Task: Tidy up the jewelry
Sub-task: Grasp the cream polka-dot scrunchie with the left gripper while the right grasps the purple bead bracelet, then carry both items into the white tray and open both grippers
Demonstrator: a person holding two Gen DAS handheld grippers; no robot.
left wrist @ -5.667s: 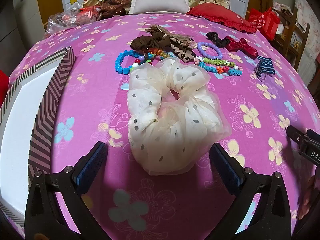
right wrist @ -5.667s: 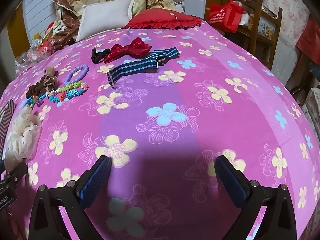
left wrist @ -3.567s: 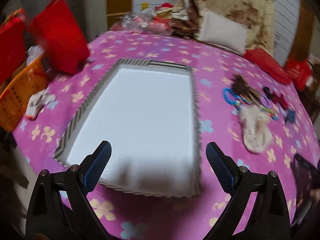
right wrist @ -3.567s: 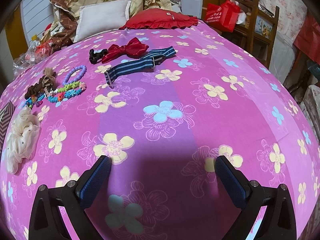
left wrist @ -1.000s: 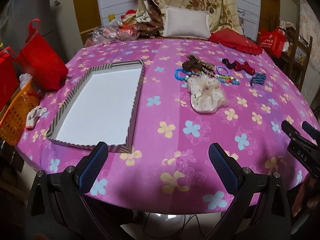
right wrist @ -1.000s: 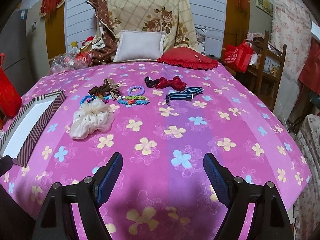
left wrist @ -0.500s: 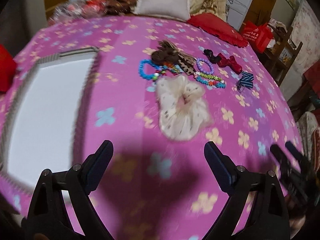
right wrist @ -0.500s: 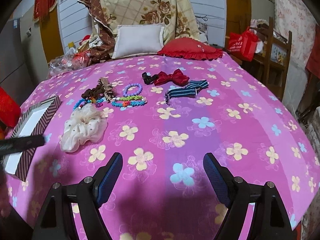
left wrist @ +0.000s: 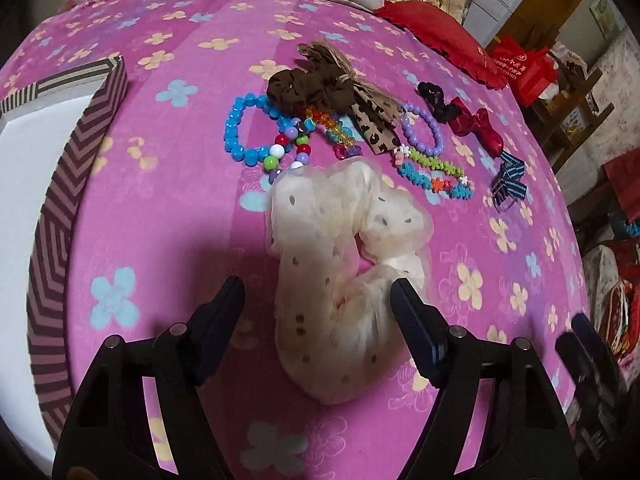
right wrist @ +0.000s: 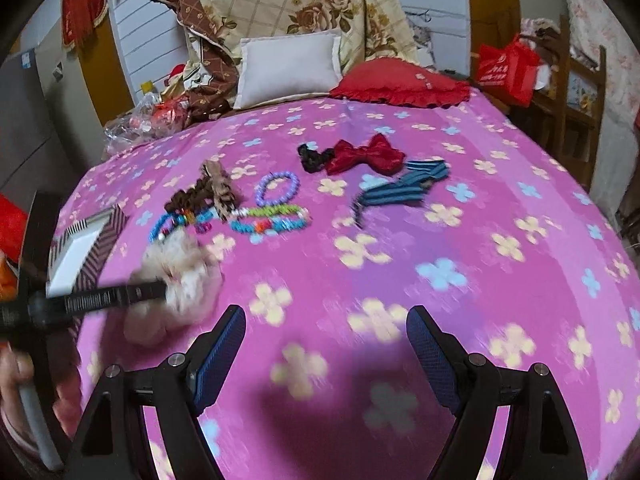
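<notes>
Now left gripper [left wrist: 316,300] jaws closing around scrunchie [left wrist: 344,256].

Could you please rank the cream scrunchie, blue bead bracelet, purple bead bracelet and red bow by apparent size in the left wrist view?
1. Cream scrunchie, nearest the camera.
2. Blue bead bracelet.
3. Red bow and purple bead bracelet look alike; unranked.

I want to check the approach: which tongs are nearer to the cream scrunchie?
Left. The left tongs straddle the scrunchie, jaws closing around its near end, pads not yet pressing. The right tongs hover open over bare cloth, apart from it.
</notes>
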